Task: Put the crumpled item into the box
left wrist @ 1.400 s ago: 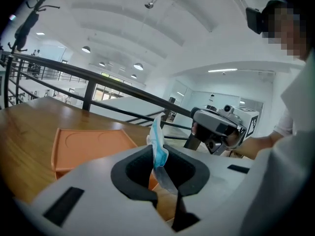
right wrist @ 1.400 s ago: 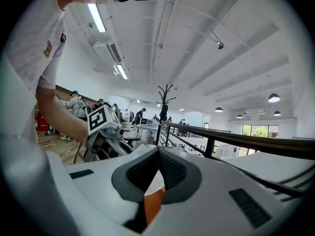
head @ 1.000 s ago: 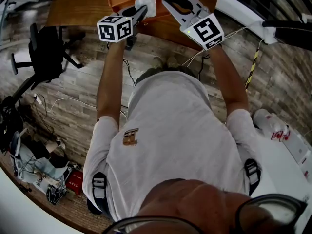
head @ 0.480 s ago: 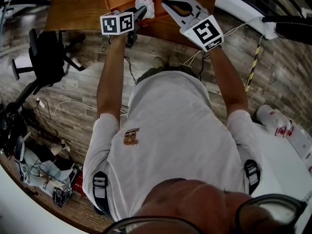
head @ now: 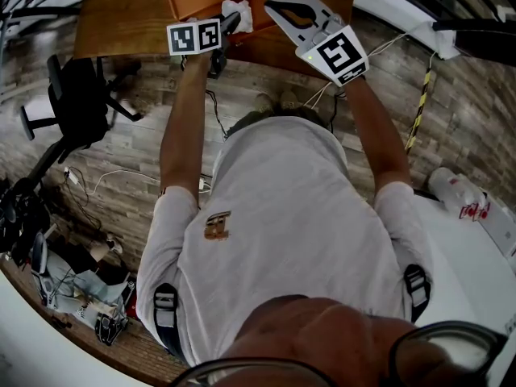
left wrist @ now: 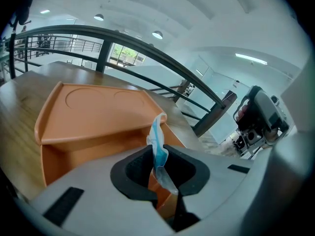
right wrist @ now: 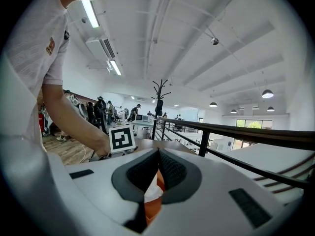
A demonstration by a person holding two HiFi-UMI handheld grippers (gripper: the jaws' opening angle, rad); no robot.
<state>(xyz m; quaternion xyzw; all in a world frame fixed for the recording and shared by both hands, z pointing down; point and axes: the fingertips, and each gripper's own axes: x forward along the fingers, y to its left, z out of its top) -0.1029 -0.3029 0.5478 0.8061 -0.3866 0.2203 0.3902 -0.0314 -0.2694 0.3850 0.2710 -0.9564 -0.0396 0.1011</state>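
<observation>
Standing upright, the crumpled item (left wrist: 158,144) is clamped in the left gripper (head: 230,22), just over the near edge of the orange box (left wrist: 93,114), which lies ahead and below; the right gripper (right wrist: 158,154), jaws together on nothing, sits alongside, less near; where the box opens is hard to make out.

The right gripper (right wrist: 158,155) is seen at lower centre, jaws closed tip to tip. A person's arm (right wrist: 74,119) and a marker cube (right wrist: 122,138) are shown at left, a railing (right wrist: 256,133) at right.
</observation>
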